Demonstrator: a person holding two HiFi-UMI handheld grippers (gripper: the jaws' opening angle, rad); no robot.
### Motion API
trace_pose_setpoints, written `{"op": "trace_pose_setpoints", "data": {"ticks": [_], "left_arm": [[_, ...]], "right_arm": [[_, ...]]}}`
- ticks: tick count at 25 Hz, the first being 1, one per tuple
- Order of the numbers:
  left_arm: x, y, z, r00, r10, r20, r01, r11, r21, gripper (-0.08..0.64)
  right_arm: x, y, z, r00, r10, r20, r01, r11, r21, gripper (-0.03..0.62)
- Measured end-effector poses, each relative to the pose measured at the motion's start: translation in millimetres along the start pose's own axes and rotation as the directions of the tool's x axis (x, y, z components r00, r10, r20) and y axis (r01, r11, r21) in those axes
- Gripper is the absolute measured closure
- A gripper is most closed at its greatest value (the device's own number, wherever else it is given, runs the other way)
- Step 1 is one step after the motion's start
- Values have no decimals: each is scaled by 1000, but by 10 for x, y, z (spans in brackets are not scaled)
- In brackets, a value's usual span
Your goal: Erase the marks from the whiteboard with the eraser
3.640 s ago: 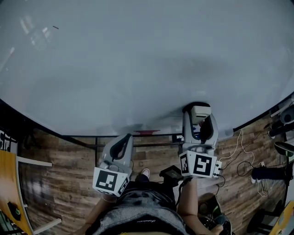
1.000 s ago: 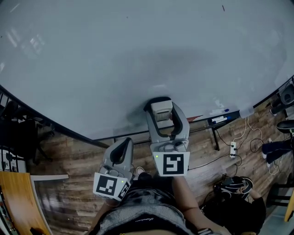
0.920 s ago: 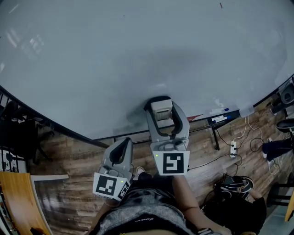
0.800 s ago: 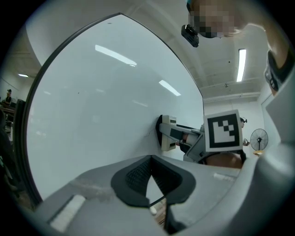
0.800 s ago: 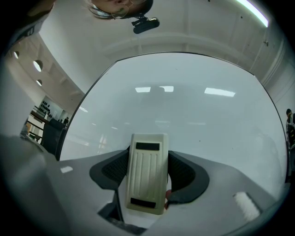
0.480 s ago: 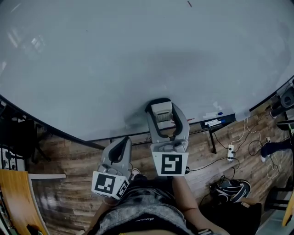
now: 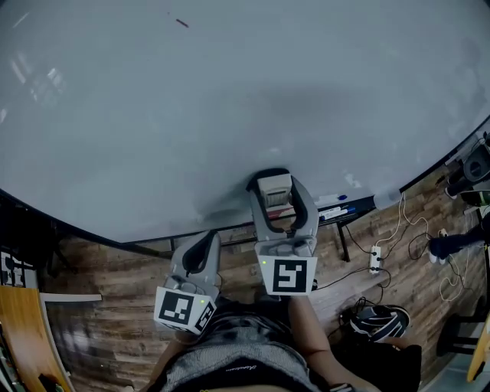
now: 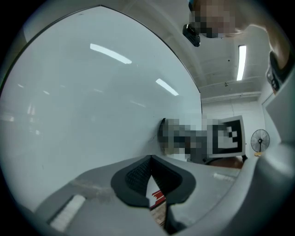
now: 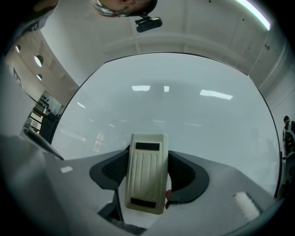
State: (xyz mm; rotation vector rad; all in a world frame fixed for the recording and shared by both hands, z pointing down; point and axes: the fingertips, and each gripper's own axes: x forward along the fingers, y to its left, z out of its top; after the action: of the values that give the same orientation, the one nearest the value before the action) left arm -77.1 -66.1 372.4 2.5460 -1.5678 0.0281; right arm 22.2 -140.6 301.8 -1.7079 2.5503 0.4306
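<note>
The whiteboard (image 7: 230,99) looks nearly clean, with one small mark (image 7: 181,23) left up top. The right gripper (image 7: 276,182) pinches the eraser (image 9: 146,173); the left gripper (image 8: 150,173) is pressed together, empty.

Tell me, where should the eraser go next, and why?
Probably sweep the right gripper up and leftward over the whiteboard to the small dark mark near its top. The eraser is clamped in that gripper's jaws, low on the board, and that is the only mark I can see.
</note>
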Motion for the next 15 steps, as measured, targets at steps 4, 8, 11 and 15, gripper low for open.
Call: {"op": "trace_pose_setpoints", "data": {"ticks": [4,8,11,15], "left_arm": [[230,-248,-1,1000,8,0,-8,1000,6,561],[406,-467,-52,1000,18,1,-18,1000,9,561],[581,-625,-90,1000,26,-4,-26,1000,0,561],[775,-864,-103,1000,30,-4,-30,1000,-4,561]], "right_arm": [[-65,-371,-64,1000,-8,5,8,1000,19,324],[-149,-707,-150,1000,-15,3,15,1000,13,324],[-164,-982,-223,1000,-20,6,20,1000,10,324],[-209,-1356,-302,999,-32,-3,32,999,18,324]]}}
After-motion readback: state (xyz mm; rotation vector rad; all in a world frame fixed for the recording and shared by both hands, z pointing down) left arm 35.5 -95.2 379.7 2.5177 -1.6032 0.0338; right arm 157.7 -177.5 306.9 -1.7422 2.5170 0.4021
